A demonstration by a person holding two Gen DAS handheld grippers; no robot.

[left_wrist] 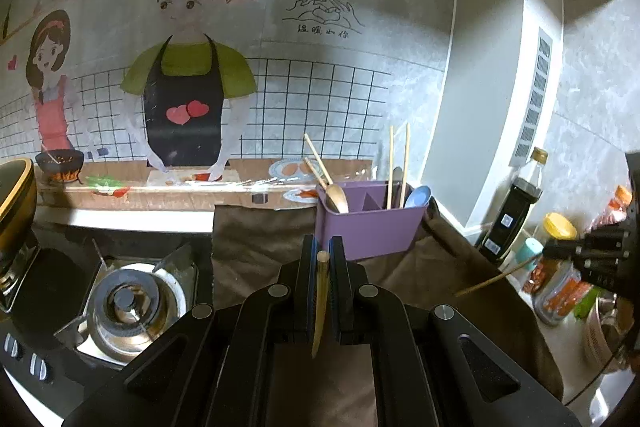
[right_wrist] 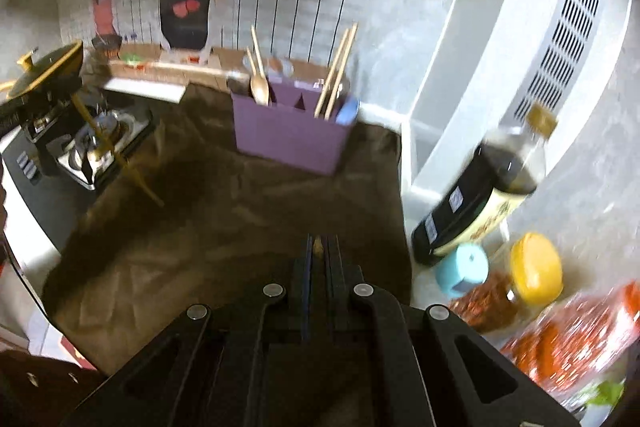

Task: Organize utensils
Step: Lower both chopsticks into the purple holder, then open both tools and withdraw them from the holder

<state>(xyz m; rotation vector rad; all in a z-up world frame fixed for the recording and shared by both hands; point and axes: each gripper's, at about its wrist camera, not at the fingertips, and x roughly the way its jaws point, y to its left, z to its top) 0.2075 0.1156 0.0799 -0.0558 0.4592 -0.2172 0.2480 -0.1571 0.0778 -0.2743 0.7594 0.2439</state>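
A purple utensil holder (left_wrist: 372,223) stands on a brown cloth (left_wrist: 256,243); it also shows in the right wrist view (right_wrist: 292,137). It holds wooden spoons (left_wrist: 334,193), two chopsticks (left_wrist: 406,163) and a blue spoon (left_wrist: 417,195). My left gripper (left_wrist: 322,253) is shut on a wooden utensil handle (left_wrist: 321,301), just in front of the holder. My right gripper (right_wrist: 318,247) is shut on a thin chopstick (right_wrist: 318,245); it shows at the right in the left wrist view (left_wrist: 600,255), the chopstick (left_wrist: 494,281) sticking out leftward.
A gas stove burner (left_wrist: 128,303) and a pot with lid (left_wrist: 14,211) are on the left. A soy sauce bottle (right_wrist: 480,187), a yellow-capped jar (right_wrist: 534,269), a blue-capped jar (right_wrist: 462,269) and red packets (right_wrist: 580,331) crowd the right. The wall is behind the holder.
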